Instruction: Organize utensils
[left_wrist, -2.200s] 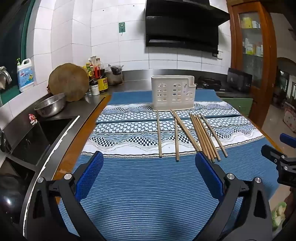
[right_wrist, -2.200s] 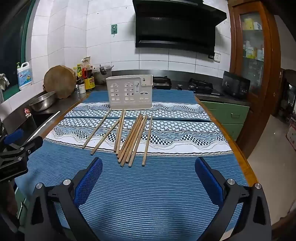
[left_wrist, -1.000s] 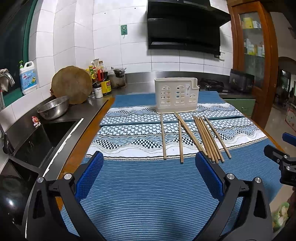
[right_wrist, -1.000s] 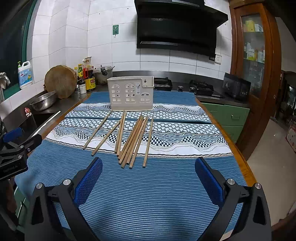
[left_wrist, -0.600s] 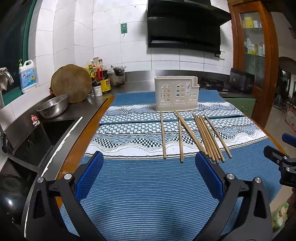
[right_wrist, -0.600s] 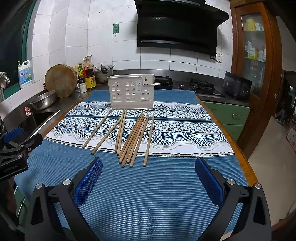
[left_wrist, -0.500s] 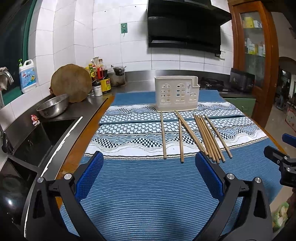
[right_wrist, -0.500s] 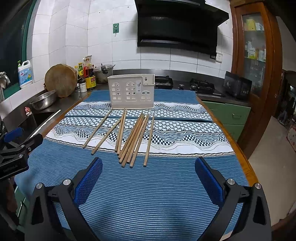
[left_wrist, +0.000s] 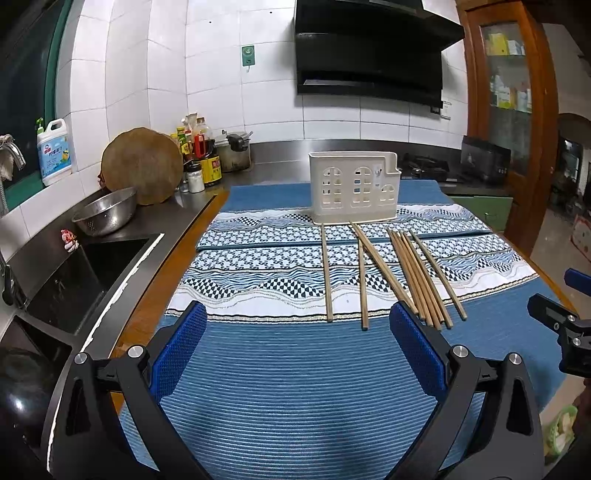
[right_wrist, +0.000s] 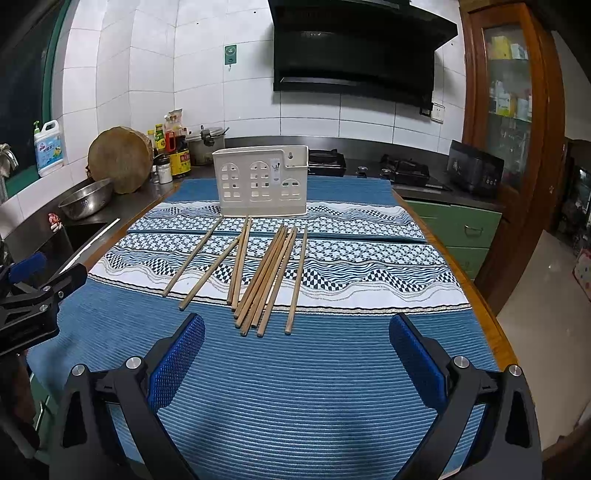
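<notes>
Several wooden chopsticks lie loose on the patterned blue and white mat, spread side by side; they also show in the right wrist view. A white plastic utensil holder with window cut-outs stands upright behind them, also in the right wrist view. My left gripper is open and empty, short of the chopsticks' near ends. My right gripper is open and empty, just short of the chopstick bundle.
A sink, a steel colander, a round wooden board and sauce bottles are on the left counter. A stove sits behind the mat. The table's right edge drops to the floor.
Both grippers have shifted only slightly, with the scene a little nearer than 2.2 s ago. The chopsticks and holder have not moved. Both grippers stay open.
</notes>
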